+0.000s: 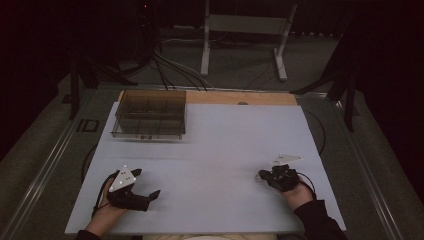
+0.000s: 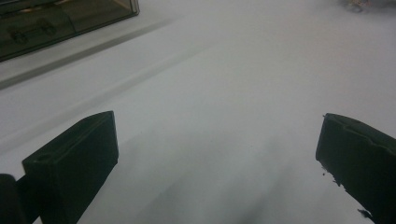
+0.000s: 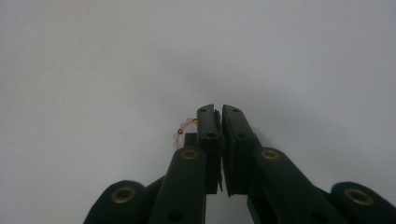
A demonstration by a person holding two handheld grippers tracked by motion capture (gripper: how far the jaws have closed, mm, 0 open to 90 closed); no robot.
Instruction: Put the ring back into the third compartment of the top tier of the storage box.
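My right gripper (image 1: 262, 176) rests at the right of the white board (image 1: 215, 145). In the right gripper view its jaws (image 3: 219, 109) stand pressed together. A short string of pink and gold beads (image 3: 182, 131) curves out from beside the left jaw's tip, so the jaws look shut on it. A pale speck of the beads (image 1: 259, 178) shows at the gripper's tip in the high view. My left gripper (image 1: 147, 182) lies at the board's near left, held by a hand, jaws (image 2: 217, 140) wide apart with bare board between them.
A clear plastic box with compartments (image 1: 150, 120) stands at the board's far left corner and shows as a dark box (image 2: 56, 23) in the left gripper view. A wooden strip (image 1: 240, 97) runs behind the board. Cables and a white stand's legs (image 1: 205, 50) lie beyond the table.
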